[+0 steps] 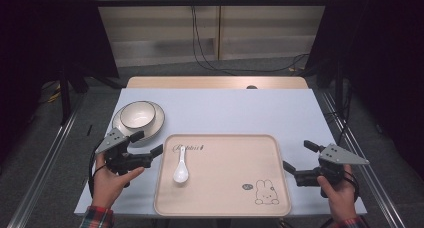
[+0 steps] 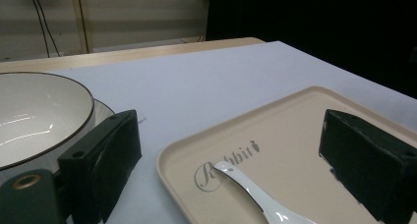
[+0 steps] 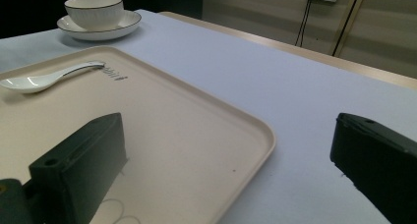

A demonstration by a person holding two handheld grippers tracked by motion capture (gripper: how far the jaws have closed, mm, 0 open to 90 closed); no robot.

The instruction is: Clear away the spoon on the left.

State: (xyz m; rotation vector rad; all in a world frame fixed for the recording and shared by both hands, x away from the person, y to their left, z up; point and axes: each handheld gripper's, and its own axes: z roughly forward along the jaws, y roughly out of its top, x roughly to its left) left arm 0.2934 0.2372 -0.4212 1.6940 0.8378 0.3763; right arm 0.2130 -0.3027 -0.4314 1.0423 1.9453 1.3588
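Spoon [image 1: 180, 168] lies at the near-left of the beige tray [image 1: 250, 198], handle pointing away from you. Your left gripper [image 1: 148, 144] is just beside it, jaws wide open and empty; the right gripper [image 1: 298, 158] is well apart, also open.

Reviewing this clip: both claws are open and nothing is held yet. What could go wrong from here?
1. The bowl sits loose on its saucer; if the left claw grips the rim, the bowl may slide or tip off.
2. The ceramic spoon lies flat on the smooth tray, so it may skid when pinched.
3. The right claw straddles the tray's right edge; closing or pushing there could shift the tray and the spoon on it.
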